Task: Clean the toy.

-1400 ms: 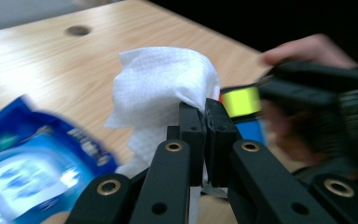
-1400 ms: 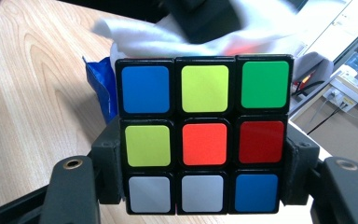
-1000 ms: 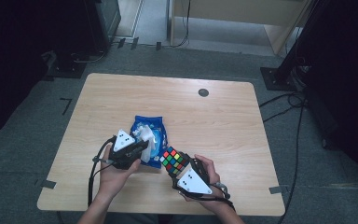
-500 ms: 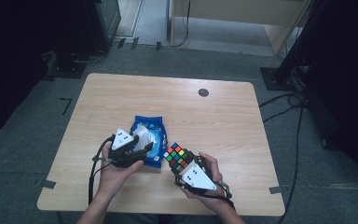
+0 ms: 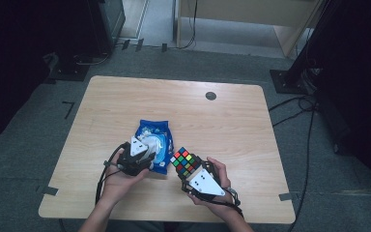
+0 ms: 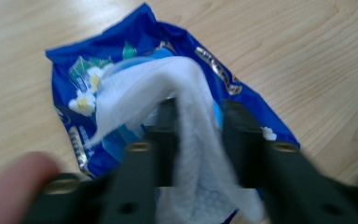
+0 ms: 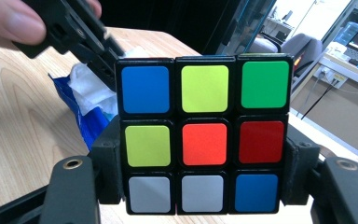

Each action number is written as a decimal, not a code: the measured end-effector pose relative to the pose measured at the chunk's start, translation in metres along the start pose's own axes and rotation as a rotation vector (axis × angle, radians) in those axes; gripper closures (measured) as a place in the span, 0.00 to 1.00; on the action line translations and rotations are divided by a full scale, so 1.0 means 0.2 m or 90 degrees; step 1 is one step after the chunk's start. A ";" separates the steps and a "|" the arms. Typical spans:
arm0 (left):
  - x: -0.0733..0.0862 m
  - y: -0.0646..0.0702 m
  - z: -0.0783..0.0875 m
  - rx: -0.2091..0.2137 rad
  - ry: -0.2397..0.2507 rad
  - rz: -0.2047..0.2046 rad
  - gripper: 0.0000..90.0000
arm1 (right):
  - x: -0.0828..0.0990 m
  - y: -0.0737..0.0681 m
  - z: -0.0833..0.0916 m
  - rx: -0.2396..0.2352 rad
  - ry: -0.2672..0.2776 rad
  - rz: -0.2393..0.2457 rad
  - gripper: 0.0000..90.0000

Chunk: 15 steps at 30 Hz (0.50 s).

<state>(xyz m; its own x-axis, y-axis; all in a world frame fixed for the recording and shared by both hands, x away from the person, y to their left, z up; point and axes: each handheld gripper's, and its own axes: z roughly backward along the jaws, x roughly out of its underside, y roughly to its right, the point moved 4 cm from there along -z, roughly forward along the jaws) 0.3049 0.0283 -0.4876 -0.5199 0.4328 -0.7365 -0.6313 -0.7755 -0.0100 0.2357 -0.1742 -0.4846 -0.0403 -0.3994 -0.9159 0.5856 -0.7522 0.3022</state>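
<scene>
A blue wet-wipe pack point(image 5: 150, 131) point(image 6: 242, 93) lies flat near the table's front. A white wipe point(image 6: 186, 93) rises out of its top. My left gripper point(image 5: 146, 147) point(image 6: 198, 121) hangs over the pack's near end. Its jaws have just been closing, and they now pinch the wipe, which runs up between them. To the right, my right gripper point(image 5: 187, 166) point(image 7: 205, 172) is shut on a scrambled Rubik's cube point(image 5: 184, 161) point(image 7: 205, 102), held by its two sides just above the table. The left gripper point(image 7: 81, 39) also shows beyond the cube.
The wooden table point(image 5: 222, 121) has a small dark round plug point(image 5: 211, 95) at its back right. Grey carpet, cables and dark stands surround the table. A thumb point(image 6: 14, 184) shows at the lower left of the left gripper view.
</scene>
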 end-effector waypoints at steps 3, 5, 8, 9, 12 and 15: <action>0.02 0.02 -0.01 -0.006 -0.007 -0.069 0.97 | 0.00 0.00 0.00 0.001 0.000 -0.003 0.38; 0.03 0.04 -0.02 -0.001 -0.013 -0.105 0.94 | 0.00 0.01 0.00 0.002 -0.001 -0.002 0.38; 0.04 0.05 -0.06 -0.033 -0.042 -0.110 0.64 | 0.00 0.00 0.00 0.001 -0.002 -0.002 0.38; 0.04 0.04 -0.06 -0.043 -0.042 -0.096 0.56 | 0.01 0.00 0.00 0.001 -0.002 -0.002 0.38; 0.01 0.01 -0.03 -0.027 -0.025 -0.039 0.44 | 0.00 0.00 0.00 0.002 -0.001 -0.001 0.38; -0.02 -0.01 0.02 -0.007 0.003 0.015 0.38 | 0.01 0.01 0.00 0.004 -0.001 -0.004 0.38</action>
<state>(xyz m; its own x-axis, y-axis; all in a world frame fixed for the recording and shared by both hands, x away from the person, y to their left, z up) 0.3060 0.0310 -0.4819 -0.5320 0.4125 -0.7395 -0.6127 -0.7903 0.0000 0.2365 -0.1768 -0.4846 -0.0458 -0.3956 -0.9173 0.5806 -0.7578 0.2978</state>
